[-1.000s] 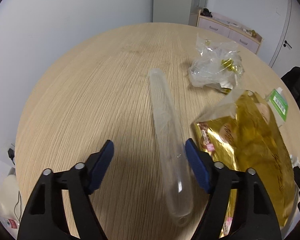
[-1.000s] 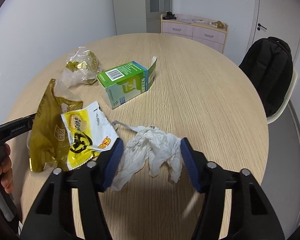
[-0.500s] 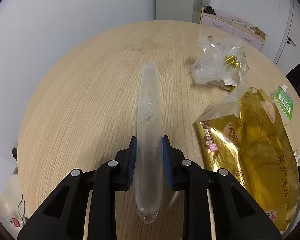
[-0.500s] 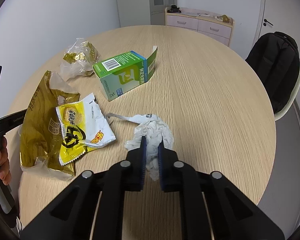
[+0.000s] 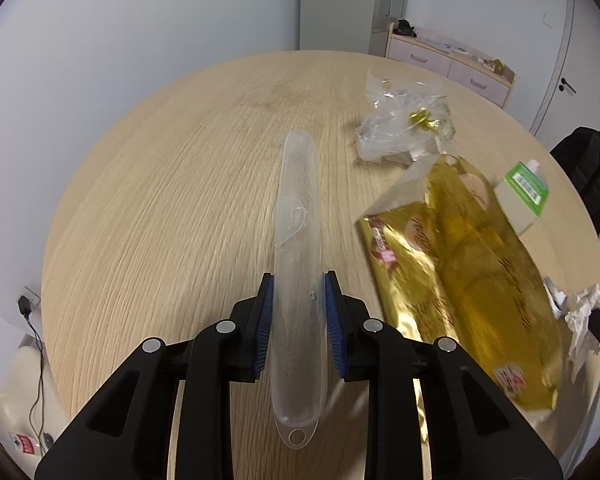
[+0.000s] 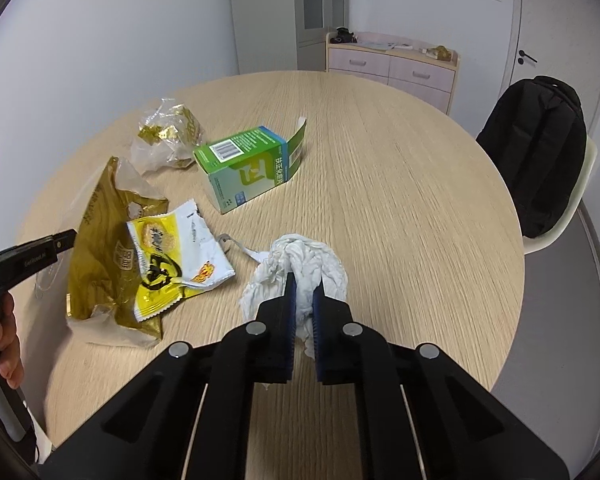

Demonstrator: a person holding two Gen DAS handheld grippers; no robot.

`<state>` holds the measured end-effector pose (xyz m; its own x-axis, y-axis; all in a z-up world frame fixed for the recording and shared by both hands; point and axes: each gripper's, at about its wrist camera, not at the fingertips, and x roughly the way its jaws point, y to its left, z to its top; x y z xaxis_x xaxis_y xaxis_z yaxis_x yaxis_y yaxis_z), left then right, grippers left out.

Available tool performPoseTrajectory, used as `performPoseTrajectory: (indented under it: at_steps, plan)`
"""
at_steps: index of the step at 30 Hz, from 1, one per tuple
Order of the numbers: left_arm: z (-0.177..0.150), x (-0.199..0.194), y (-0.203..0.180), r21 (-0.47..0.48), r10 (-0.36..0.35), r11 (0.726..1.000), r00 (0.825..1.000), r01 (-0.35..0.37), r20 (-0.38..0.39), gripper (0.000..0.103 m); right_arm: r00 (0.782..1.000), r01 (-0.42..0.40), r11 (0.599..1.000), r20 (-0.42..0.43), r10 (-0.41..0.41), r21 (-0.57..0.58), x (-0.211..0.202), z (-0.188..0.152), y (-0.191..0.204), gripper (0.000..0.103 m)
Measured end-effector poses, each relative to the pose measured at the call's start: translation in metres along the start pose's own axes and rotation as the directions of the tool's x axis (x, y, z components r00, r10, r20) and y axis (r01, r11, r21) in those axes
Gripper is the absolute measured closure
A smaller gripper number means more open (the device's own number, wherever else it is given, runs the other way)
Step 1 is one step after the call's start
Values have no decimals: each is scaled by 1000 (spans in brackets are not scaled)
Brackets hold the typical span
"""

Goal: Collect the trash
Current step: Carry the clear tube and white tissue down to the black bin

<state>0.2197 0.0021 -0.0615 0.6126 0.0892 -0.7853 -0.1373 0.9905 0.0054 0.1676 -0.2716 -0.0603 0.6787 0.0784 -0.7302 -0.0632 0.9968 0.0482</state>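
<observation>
A: Which step was in hand?
B: The pickup. A clear plastic case (image 5: 296, 280) was clamped in the left claw (image 5: 298, 292), a crumpled tissue (image 6: 300, 268) in the right claw (image 6: 303, 292).
A: And next?
B: Carrying both to a bin, probably; none was seen.

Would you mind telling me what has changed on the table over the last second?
Both grippers closed: the left gripper now clamps the clear case, which turned to point straight ahead, and the right gripper pinches the tissue. The gold bag, yellow wrapper, green box and clear wrapper stayed put.
</observation>
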Motion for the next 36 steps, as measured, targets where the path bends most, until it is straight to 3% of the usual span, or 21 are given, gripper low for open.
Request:
performPoseTrajectory:
  at_steps: [9,22,36]
  plan:
    - [-43,-43,6,2,-39,999,999,39,27,78,1000,-16,1000,19,16,-21,-30,-28,17,97]
    - [-112,-120,8,47,-109,993,992,106,62,78,998,-36,999,47,38,-40,-103,-97,37,97]
    - [-183,-172,15,62,-157,986,984,152,89,78,995,-65,995,73,71,-81,-153,-147,71,97]
